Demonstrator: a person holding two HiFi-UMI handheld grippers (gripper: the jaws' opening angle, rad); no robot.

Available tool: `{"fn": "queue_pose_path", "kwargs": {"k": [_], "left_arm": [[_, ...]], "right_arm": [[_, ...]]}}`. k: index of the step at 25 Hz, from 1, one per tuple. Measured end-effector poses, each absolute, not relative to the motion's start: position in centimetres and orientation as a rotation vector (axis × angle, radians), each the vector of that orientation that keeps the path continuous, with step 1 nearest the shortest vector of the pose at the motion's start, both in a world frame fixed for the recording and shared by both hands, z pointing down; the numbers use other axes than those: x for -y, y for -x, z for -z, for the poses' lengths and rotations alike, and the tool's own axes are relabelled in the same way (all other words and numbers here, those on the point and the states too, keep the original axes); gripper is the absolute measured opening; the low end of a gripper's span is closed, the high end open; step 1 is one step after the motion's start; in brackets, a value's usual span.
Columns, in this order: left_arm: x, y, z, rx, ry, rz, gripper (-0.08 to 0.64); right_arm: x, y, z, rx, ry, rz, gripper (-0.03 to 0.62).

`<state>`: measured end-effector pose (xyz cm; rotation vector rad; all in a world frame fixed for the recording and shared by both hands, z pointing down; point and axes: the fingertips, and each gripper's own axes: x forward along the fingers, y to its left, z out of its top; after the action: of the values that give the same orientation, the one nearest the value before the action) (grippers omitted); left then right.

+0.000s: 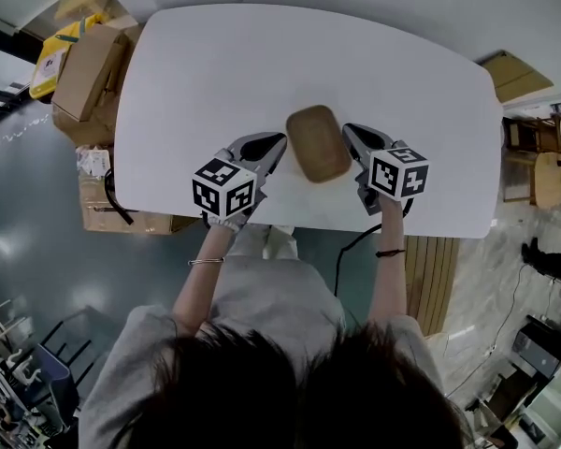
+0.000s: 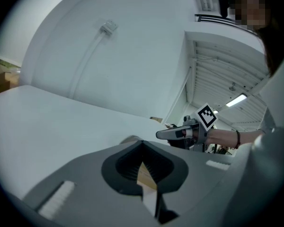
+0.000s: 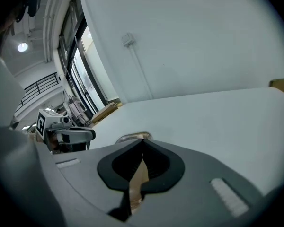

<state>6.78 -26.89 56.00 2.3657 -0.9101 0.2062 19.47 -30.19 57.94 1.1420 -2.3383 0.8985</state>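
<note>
Left gripper (image 1: 279, 145) and right gripper (image 1: 350, 132), jaws together, flank brown tray (image 1: 318, 144).

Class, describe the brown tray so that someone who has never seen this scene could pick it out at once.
Find the big white table with rounded corners. Near its front edge, between the left gripper and the right gripper, is the brown tray. It is the only brown thing on the white top: a shallow rounded rectangle, with each gripper's fingers shut on one long side.
</note>
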Motion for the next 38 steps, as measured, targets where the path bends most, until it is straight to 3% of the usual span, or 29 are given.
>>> {"fn": "queue_pose_path", "kwargs": {"k": [8,15,29,33,38], "left_arm": [[26.8,-6.5,-56.5,0.927,-2.344,-0.210,-0.009],[26.6,-6.6,-57.1,0.936,-2.331,-0.213,-0.009],[26.8,-6.6,-57.5,0.946,-2.317,-0.215,-0.009],[26.7,-6.6,-57.5,0.947,-2.316,-0.215,-0.009],[26.6,-6.4,-57.6,0.949,-2.316,-0.219,-0.009]], "right_arm": [[30.1,-20.1,-59.8,2.270,-1.104,-0.917,0.081],[29.8,-20.2,-60.8,2.252,-1.064,-0.936,0.098],[29.7,-20.0,-61.9,2.219,-1.058,-0.978,0.094],[29.7,-19.9,-62.0,2.213,-1.068,-0.983,0.056],[29.6,-19.9,-62.1,2.204,-1.080,-0.983,0.052]]}}
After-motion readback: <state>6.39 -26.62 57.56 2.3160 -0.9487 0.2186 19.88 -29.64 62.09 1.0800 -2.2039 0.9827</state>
